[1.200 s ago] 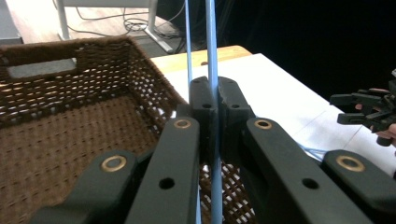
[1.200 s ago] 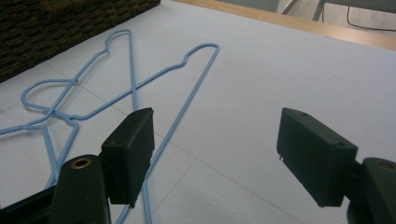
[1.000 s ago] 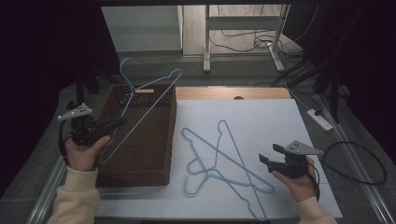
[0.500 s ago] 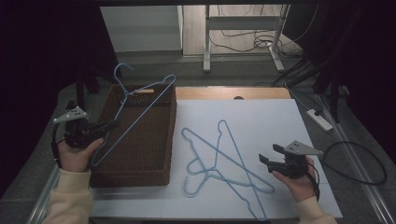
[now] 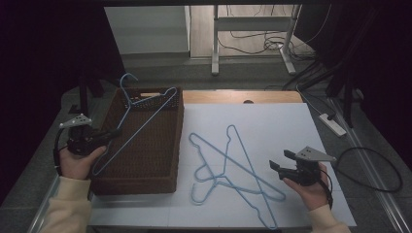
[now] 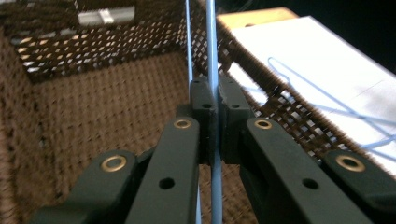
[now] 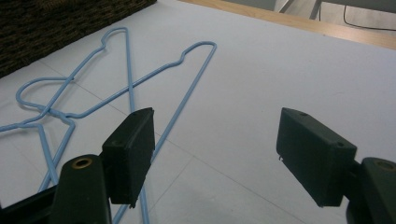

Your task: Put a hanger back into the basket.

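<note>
Lowered since the earlier frame, the left gripper (image 5: pixel 109 135) holds its blue hanger (image 5: pixel 141 119) deeper over the wicker basket (image 5: pixel 179 141).
Its jaws clamp the hanger's wire, which runs ahead of them. Right gripper (image 5: pixel 278 161) rests with jaws apart beside two more hangers (image 5: pixel 228 165).

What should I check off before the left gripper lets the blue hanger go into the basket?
1. Left gripper shut on the held hanger: ok.
2. Held hanger over the wicker basket: ok.
3. Hook past the basket's far rim, not yet inside: not ok.
4. Basket floor free beneath the hanger: ok.
5. Right gripper open, holding nothing: ok.
6. Two hangers on the white sheet untangled for the next pick: not ok, they overlap.
</note>
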Demonstrator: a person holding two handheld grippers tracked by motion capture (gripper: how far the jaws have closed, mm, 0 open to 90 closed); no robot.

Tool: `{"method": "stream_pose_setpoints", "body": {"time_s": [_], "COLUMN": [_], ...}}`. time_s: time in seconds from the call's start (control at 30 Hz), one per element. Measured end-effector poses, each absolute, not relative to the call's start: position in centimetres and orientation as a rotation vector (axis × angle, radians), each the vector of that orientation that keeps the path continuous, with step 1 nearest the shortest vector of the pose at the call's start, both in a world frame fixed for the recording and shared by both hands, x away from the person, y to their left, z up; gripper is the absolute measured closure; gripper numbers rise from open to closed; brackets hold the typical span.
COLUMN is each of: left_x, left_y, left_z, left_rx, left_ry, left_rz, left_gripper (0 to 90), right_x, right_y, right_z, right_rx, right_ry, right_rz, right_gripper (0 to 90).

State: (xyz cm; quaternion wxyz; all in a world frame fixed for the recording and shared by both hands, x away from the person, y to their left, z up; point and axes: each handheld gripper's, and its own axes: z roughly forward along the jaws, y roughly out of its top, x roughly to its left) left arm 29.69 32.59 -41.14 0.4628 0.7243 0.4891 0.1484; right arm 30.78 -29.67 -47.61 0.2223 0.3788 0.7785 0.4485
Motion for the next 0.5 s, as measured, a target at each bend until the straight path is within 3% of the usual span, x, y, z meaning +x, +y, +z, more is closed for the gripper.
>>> {"method": "stream_pose_setpoints", "body": {"time_s": [0.5], "left_x": [32.3], "left_y": [32.4], "left_z": [-43.1], "left_rx": [1.907], "left_ry": [1.278], "left_rz": [0.309], "left_gripper": [86.4], "right_x": [30.7], "right_y": [-29.6], "right_z": [-47.6], "right_rx": [1.05], "right_ry": [2.151], "right_rz": [1.237], "right_gripper": [28.3]}}
